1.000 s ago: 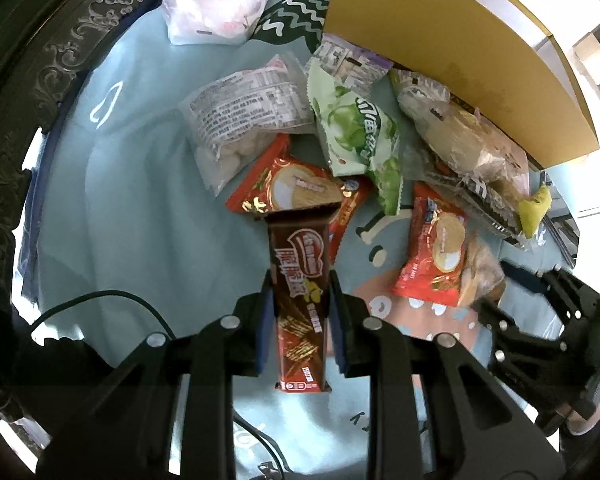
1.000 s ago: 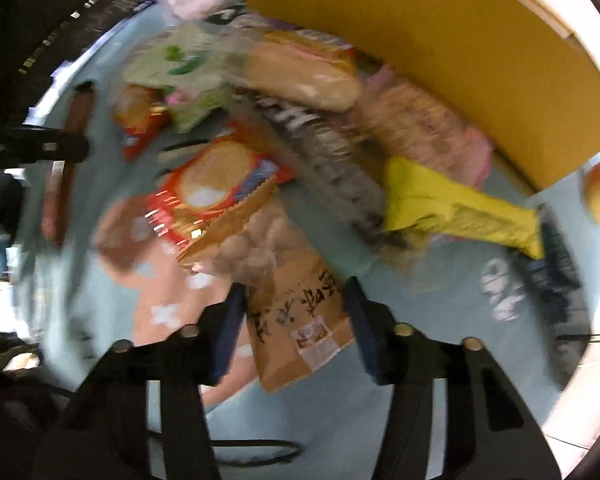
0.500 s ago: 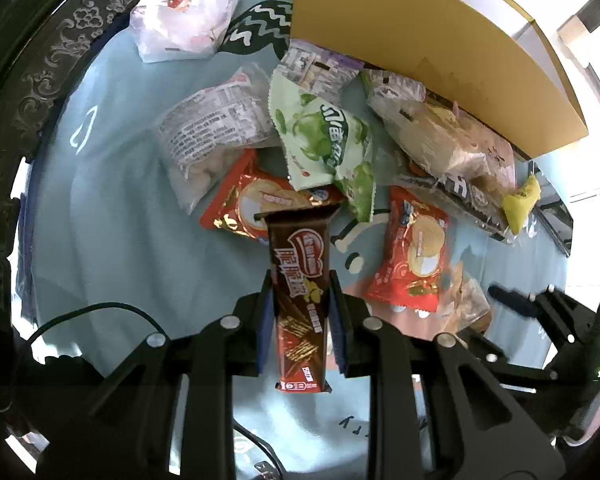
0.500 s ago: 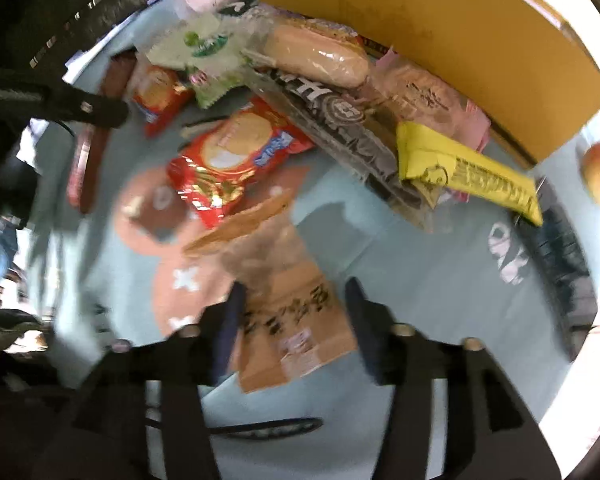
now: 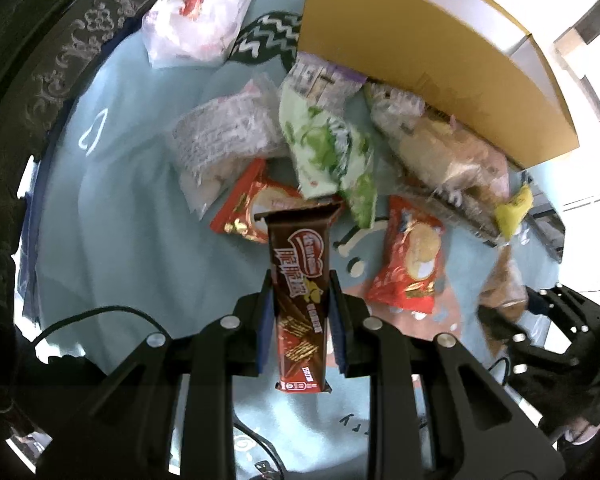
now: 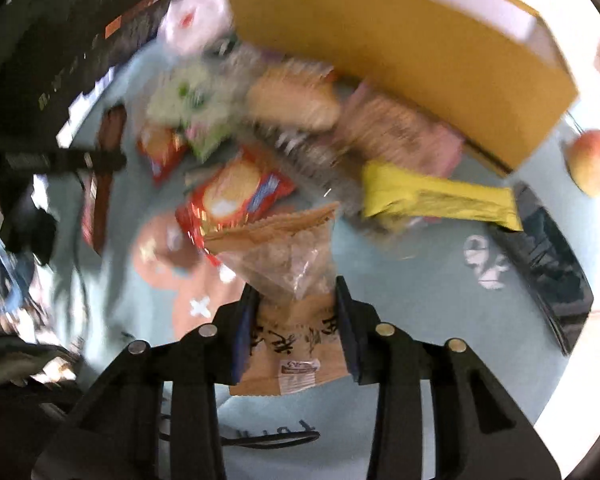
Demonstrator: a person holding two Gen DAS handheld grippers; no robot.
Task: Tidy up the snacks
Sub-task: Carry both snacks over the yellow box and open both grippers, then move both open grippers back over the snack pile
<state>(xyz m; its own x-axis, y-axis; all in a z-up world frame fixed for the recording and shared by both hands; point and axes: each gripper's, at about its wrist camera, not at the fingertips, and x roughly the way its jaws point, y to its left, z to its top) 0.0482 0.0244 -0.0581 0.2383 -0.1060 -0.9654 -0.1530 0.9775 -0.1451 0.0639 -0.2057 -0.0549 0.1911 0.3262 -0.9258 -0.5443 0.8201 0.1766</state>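
My left gripper is shut on a brown chocolate wafer pack, held upright above the light blue cloth; the pack also shows in the right wrist view. My right gripper is shut on a tan and clear snack bag, lifted off the cloth; that bag shows at the right in the left wrist view. A pile of snacks lies beyond: a red cracker pack, a second red pack, a green bag, a yellow bar and a bread roll.
A yellow cardboard box stands behind the pile. A white bag lies at the far left. An apple and a dark flat object sit at the right. A dark carved edge borders the cloth.
My right gripper has closed on the tan bag and lifted it off the cloth. My left gripper still holds the wafer pack and has drifted slightly relative to the pile.
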